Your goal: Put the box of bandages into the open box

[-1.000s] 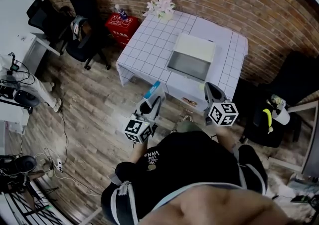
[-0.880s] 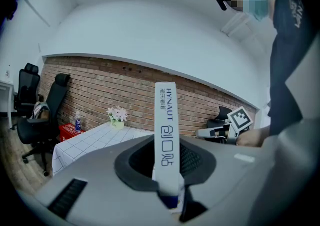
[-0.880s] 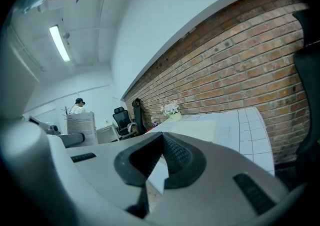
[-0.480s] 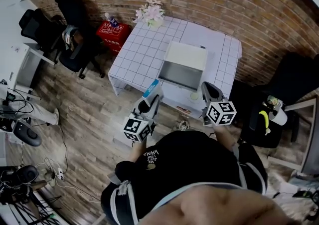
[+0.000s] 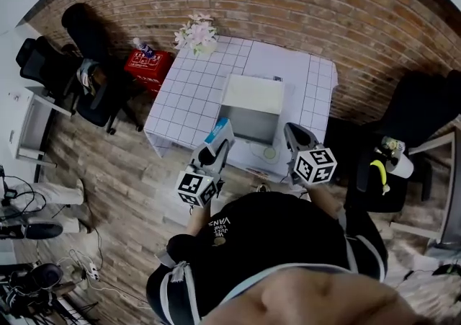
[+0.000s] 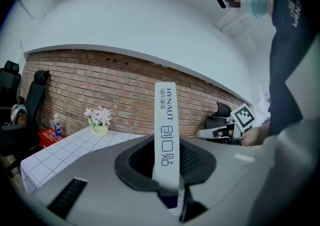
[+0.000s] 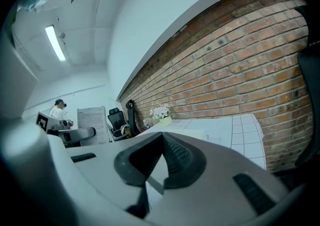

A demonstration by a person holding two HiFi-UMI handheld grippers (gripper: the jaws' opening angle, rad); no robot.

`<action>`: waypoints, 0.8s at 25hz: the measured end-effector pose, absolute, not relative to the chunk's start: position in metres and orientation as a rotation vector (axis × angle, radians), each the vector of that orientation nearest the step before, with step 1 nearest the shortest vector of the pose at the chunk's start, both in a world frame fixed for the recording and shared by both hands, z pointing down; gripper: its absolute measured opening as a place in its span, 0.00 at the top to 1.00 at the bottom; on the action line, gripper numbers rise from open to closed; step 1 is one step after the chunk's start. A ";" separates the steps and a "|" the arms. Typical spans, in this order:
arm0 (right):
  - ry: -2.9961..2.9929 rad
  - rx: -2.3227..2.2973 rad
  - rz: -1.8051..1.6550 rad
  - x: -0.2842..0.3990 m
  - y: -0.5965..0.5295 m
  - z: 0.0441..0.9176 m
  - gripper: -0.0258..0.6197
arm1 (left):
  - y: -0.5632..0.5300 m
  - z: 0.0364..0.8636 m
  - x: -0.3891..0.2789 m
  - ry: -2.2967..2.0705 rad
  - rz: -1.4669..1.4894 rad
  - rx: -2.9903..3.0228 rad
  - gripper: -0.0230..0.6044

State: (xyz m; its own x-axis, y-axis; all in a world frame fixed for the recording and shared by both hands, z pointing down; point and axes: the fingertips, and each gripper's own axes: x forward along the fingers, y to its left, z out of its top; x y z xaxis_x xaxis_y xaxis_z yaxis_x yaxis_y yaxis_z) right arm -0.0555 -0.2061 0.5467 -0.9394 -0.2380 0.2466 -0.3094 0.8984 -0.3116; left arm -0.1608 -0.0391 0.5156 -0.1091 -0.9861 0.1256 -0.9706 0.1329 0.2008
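Note:
A slim white and blue box of bandages (image 5: 218,132) stands upright between the jaws of my left gripper (image 5: 222,140), which is shut on it. In the left gripper view the box of bandages (image 6: 166,135) fills the middle of the left gripper (image 6: 167,146). The open box (image 5: 251,110), white with a grey inside, sits on the white tiled table (image 5: 194,93) just beyond both grippers. My right gripper (image 5: 291,132) hovers at the table's near edge, right of the open box. In its own view the right gripper (image 7: 162,136) is shut with nothing in it.
A flower pot (image 5: 196,33) stands on the table's far left corner. A red crate (image 5: 148,65) and black office chairs (image 5: 90,86) are left of the table. Another black chair (image 5: 418,129) is on the right. A brick wall runs behind.
The table and open box have drawn closer to both grippers, which now reach its near edge. The left gripper still holds the bandage box upright.

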 end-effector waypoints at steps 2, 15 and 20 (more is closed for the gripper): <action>-2.859 0.426 0.515 -0.054 -0.212 0.548 0.97 | -0.048 0.521 -0.163 -2.169 -0.102 1.941 0.84; -2.818 0.644 0.563 -0.049 -0.219 0.556 0.97 | -0.085 0.533 -0.191 -1.979 -0.050 2.098 0.84; -2.805 0.765 0.594 -0.055 -0.212 0.553 0.97 | -0.092 0.541 -0.208 -1.853 0.067 2.191 0.84</action>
State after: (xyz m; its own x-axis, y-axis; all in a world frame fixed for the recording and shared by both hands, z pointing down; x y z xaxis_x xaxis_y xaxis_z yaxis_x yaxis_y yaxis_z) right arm -0.0555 -0.2118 0.5528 -0.8529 -0.4490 0.2664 -0.5184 0.7886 -0.3307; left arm -0.2083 -0.0917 0.5411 0.1809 -0.9613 0.2078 -0.9737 -0.1453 0.1753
